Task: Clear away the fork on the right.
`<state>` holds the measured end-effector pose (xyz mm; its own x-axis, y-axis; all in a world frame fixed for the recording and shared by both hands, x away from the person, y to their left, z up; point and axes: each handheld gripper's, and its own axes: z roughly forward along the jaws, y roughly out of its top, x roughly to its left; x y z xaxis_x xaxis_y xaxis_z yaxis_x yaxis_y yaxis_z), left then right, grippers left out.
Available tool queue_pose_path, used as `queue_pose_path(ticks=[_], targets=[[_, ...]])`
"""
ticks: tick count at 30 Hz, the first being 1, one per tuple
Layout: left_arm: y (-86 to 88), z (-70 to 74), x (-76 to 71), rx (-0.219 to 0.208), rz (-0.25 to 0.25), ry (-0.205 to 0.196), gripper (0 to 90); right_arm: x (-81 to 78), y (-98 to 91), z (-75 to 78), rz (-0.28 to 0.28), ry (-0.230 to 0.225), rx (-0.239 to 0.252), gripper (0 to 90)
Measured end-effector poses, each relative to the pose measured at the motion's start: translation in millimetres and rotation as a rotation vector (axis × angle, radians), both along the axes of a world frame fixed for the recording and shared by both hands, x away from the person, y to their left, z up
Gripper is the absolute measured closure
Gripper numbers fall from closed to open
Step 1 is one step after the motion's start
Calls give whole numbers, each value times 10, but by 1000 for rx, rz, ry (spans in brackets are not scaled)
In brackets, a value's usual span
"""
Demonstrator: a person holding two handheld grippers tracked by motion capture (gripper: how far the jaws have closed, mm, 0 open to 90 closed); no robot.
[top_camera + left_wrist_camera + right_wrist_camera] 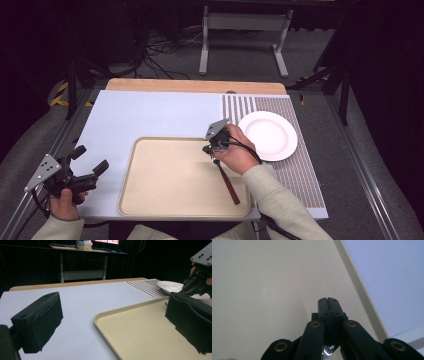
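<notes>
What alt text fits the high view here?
The right gripper, jaws shut on a brown-handled utensil, hangs over a beige tray. A white plate sits to the tray's right; the left gripper hovers open at the table's left edge.

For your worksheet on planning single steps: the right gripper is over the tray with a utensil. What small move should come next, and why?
Probably lift the right gripper slightly. Its jaws are shut on the brown-handled utensil, whose handle still lies on the beige tray. The white plate sits just beyond the tray's right edge, a likely destination.
</notes>
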<state>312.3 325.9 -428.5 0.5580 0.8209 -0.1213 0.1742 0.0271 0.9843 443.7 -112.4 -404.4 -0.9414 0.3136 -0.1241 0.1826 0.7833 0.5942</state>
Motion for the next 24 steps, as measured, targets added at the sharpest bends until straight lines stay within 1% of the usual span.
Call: queue_pose_path(ticks=[5, 11, 17, 24], targets=[[3, 2, -2, 0, 0, 0, 17, 27, 59, -91, 6, 16, 10, 899], [1, 4, -6, -2, 1, 0, 17, 61, 101, -160, 1, 19, -8, 900], [2, 4, -5, -3, 1, 0, 17, 100, 84, -214, -8, 17, -17, 899], [6, 7, -6, 1, 2, -2, 17, 128, 43, -252, -32, 9, -21, 900]])
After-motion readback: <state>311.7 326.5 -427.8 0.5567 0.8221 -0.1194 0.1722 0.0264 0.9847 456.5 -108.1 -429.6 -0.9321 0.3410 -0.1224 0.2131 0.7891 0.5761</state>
